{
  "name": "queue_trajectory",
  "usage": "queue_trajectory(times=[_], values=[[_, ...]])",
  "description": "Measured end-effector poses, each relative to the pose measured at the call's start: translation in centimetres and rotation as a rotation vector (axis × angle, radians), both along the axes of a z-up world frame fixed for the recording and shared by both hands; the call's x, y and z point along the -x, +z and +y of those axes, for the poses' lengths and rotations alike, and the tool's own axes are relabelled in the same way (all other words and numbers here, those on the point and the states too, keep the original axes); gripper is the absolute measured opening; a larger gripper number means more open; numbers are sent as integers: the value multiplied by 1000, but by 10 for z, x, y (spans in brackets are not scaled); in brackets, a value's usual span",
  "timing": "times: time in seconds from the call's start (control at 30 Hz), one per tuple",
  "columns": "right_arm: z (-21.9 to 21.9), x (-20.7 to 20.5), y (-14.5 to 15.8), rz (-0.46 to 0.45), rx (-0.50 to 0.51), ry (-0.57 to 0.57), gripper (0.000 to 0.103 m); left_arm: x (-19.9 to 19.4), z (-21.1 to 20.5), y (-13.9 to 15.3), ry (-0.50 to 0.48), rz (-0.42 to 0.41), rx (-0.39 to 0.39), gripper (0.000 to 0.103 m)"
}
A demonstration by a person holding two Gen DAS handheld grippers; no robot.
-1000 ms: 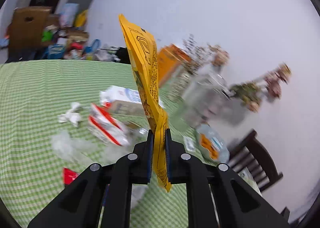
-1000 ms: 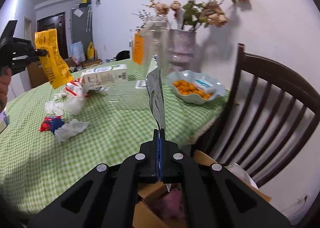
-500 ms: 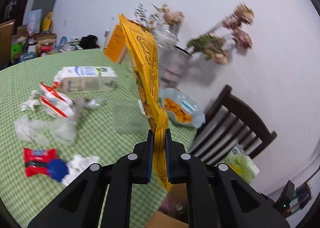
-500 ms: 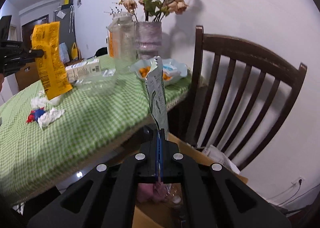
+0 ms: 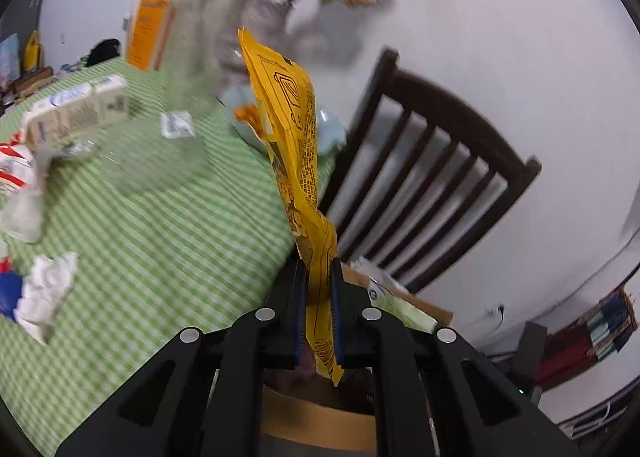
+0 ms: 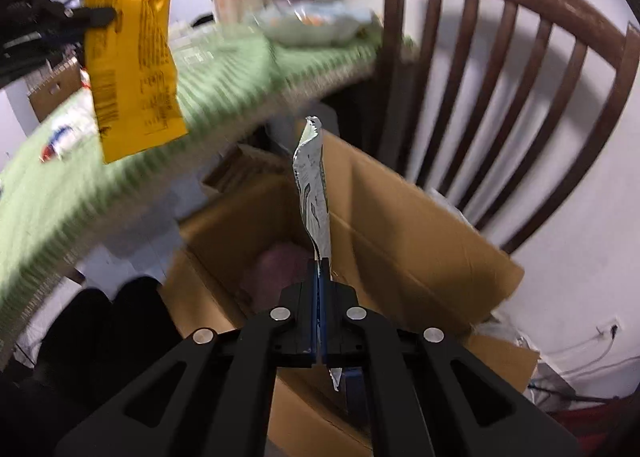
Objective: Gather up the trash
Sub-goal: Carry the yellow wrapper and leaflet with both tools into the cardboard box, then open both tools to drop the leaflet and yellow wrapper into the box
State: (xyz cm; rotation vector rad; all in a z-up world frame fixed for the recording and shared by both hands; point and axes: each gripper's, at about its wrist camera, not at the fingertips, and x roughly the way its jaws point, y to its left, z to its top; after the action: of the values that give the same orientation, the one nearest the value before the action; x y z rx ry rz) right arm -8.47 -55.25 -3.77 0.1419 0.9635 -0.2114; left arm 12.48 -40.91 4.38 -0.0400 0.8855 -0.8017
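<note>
Both hands are busy at once here. The left gripper (image 5: 319, 277) is pinched tight on a yellow snack wrapper (image 5: 294, 161), which stands up stiffly out of the jaws, and it hangs over the table's edge with the cardboard box (image 6: 400, 217) just showing below it. The right gripper (image 6: 319, 277) is clamped flat on a thin grey-white wrapper (image 6: 314, 193), its jaws pressed so close that no gap shows, and it is poised right above the open mouth of the box, which sits on the floor between the table (image 6: 224, 73) and the dark wooden chair (image 6: 520, 69). Something pinkish already lies down inside. I'd say this is the dropping-off step: two pieces picked, both being carried to the box. The right one looks ready to go; it only needs the jaws to part while the wrapper is over the opening, clear of the raised flaps. The left one seems to need bringing further out past the table edge first. Plenty is left on the green checked cloth: a milk carton (image 5: 76, 109), crumpled white tissue (image 5: 48, 293), a red-and-white packet (image 5: 14, 173) and clear plastic (image 5: 24, 213).
</note>
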Motion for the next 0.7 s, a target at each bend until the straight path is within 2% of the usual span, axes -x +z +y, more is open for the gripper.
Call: queue_trajectory(times=[0.13, 0.2, 0.23, 0.3, 0.4, 0.5, 0.7], values=[[-8, 2, -21, 86, 113, -7, 2, 6, -23, -27, -32, 21, -42, 8], [-11, 0, -32, 140, 151, 1, 19, 5, -33, -42, -40, 35, -53, 8], [-12, 0, -36, 154, 172, 3, 22, 4, -37, -54, -44, 52, -54, 8], [-16, 1, -39, 160, 189, -17, 29, 2, -45, -79, -51, 89, -56, 9], [-24, 6, -36, 139, 179, -47, 39, 3, -58, -113, -56, 134, -112, 9], [-32, 13, -32, 119, 176, -74, 47, 8, -70, -136, -63, 138, -159, 9], [-41, 19, -31, 91, 150, -110, 49, 14, -84, -163, -42, 182, -188, 12]])
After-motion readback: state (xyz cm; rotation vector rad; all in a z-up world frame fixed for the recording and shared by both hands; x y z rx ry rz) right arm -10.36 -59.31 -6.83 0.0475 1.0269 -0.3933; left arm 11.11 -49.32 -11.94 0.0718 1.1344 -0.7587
